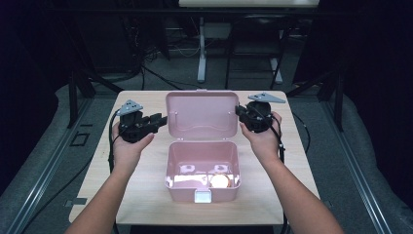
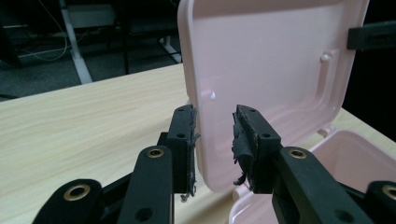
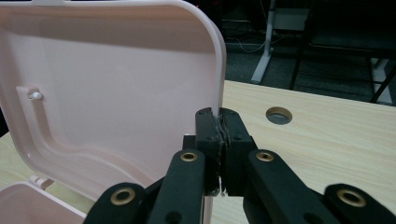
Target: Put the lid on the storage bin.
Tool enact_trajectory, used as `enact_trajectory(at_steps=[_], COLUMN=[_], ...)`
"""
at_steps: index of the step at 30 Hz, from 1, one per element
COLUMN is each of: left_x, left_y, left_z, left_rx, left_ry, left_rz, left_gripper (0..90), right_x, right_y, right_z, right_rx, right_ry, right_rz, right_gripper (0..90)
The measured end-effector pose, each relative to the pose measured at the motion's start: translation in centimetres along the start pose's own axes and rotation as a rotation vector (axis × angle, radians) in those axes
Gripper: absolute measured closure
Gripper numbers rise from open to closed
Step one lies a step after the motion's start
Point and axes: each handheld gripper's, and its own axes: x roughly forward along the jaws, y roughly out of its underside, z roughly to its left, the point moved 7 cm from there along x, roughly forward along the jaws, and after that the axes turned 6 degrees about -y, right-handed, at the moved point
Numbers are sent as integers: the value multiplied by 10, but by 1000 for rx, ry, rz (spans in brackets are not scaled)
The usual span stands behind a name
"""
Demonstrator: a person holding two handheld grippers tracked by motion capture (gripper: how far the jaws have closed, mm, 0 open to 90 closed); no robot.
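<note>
A pink plastic box [image 1: 179,194] stands open mid-table, its lid [image 1: 202,114] raised upright behind it. In the left gripper view my left gripper [image 2: 215,128] is open, its jaws straddling the lid's [image 2: 266,56] left edge, which passes between them without being pinched. My right gripper [image 3: 219,116] is shut on the right edge of the lid [image 3: 116,79]. From the high view the left gripper [image 1: 160,119] and the right gripper [image 1: 238,111] flank the lid. Inside the box lie a round orange thing [image 1: 219,181] and pale items I cannot make out.
The light wooden table [image 1: 146,165] has bare room on both sides of the box. A round cable hole [image 3: 279,115] sits in the tabletop behind the right gripper. Desk legs and cables stand on the dark floor beyond the far edge.
</note>
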Motion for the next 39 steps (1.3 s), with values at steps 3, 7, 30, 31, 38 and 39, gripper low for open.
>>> enact_trajectory(at_steps=[3, 7, 30, 31, 38, 39], left_x=[1, 5, 24, 24, 20, 19], left_y=[-5, -10, -24, -25, -30, -31], left_z=[1, 0, 4, 4, 3, 3], left_rx=[12, -1, -49, -47, -47, -44], left_ry=[-13, -22, -52, -53, -50, -53], left_rz=[0, -17, 5, 5, -16, -19], left_gripper=[680, 680, 846, 847, 851, 851], right_x=[0, 1, 0, 0, -1, -1], right_y=[0, 0, 2, 2, -2, -3], right_z=[1, 2, 0, 0, 1, 1], right_rx=[-5, -7, 22, 24, 20, 19], right_ry=[-3, -3, -20, -22, -20, -20], right_rz=[-2, -7, -23, -24, -28, -30], right_gripper=[876, 877, 876, 875, 876, 876])
